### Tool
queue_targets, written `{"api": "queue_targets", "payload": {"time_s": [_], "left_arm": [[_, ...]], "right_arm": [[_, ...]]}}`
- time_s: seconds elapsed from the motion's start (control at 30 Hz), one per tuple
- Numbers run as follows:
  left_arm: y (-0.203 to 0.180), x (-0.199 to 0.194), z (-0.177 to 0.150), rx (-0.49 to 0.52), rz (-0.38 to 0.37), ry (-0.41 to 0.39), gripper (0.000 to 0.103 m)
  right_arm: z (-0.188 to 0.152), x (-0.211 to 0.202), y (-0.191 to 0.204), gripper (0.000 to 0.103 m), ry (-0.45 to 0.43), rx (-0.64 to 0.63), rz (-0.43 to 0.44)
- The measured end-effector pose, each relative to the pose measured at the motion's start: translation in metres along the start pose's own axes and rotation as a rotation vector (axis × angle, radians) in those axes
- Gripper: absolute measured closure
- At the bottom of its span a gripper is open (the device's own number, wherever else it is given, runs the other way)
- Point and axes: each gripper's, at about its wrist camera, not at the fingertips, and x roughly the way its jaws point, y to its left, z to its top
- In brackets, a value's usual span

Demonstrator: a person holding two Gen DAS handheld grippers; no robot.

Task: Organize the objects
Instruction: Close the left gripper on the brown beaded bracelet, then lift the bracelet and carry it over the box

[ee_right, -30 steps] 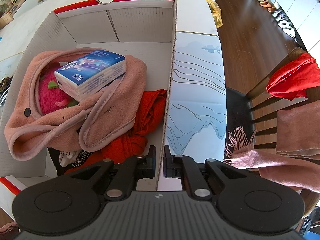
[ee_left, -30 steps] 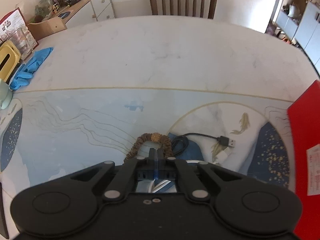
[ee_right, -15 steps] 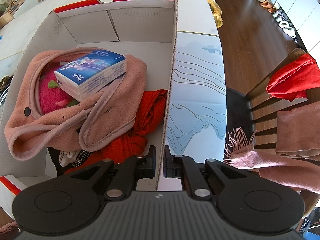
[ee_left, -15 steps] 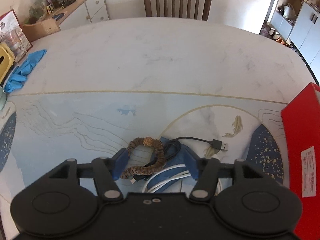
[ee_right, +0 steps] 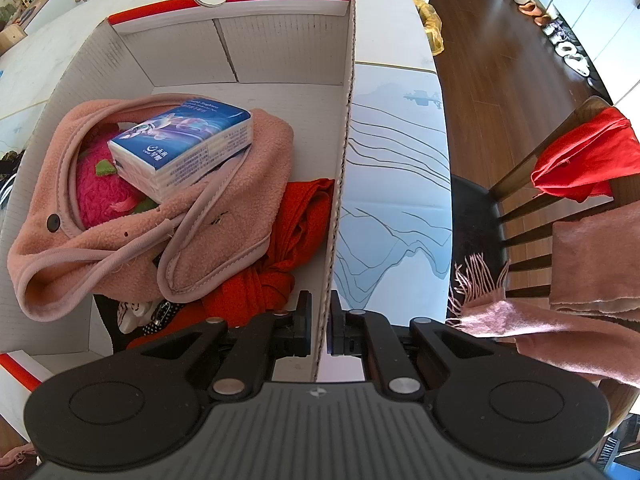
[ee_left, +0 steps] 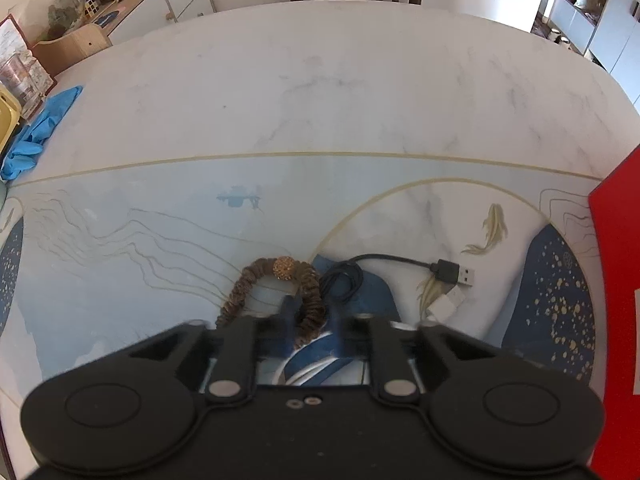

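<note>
A brown scrunchie point(ee_left: 276, 292) with a gold bead lies on the table. Beside it are a coiled black USB cable point(ee_left: 400, 270) and a white cable point(ee_left: 444, 304). My left gripper point(ee_left: 314, 320) is open; its blurred fingers straddle the right side of the scrunchie loop. My right gripper point(ee_right: 319, 328) is shut on the right wall of the red and white cardboard box point(ee_right: 344, 168). The box holds a pink fleece garment point(ee_right: 132, 240), a blue tissue pack point(ee_right: 184, 144), a pink plush toy point(ee_right: 100, 188) and a red cloth point(ee_right: 276, 264).
The box's red side point(ee_left: 616, 300) stands at the right of the left wrist view. Blue gloves point(ee_left: 36, 132) lie at the table's far left. A chair point(ee_right: 568, 208) draped with red and pink cloths stands right of the table.
My left gripper opened from shut, then narrowed around the scrunchie's right side while moving forward. The right gripper has not moved.
</note>
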Motion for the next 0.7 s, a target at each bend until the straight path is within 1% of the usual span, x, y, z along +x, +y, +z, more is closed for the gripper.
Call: {"api": "queue_targets", "payload": {"time_s": [0.03,0.13,0.27,0.53,0.63,0.7], "left_arm": [[0.0,-0.001,0.0,-0.001,-0.001,-0.006,0.096],[0.003,-0.006,-0.001,-0.001,0.005,-0.026,0.098],[0.016,-0.02,-0.003,-0.035,-0.024,-0.043,0.098],[0.033,-0.068,-0.006,-0.089,-0.088,-0.124,0.099],[0.033,-0.085,-0.006,-0.102,-0.131,-0.152,0.099],[0.029,-0.098,-0.006,-0.092,-0.15,-0.173,0.099]], "right_arm": [[0.0,0.0,0.0,0.098,0.0,0.001,0.0],[0.0,-0.001,0.0,0.098,0.0,0.002,0.001],[0.0,-0.002,-0.001,0.097,-0.001,0.005,0.003],[0.001,-0.001,-0.001,0.097,-0.001,0.005,0.002],[0.001,0.0,-0.001,0.097,-0.001,0.003,0.002],[0.001,0.0,-0.001,0.097,-0.001,0.003,0.002]]}}
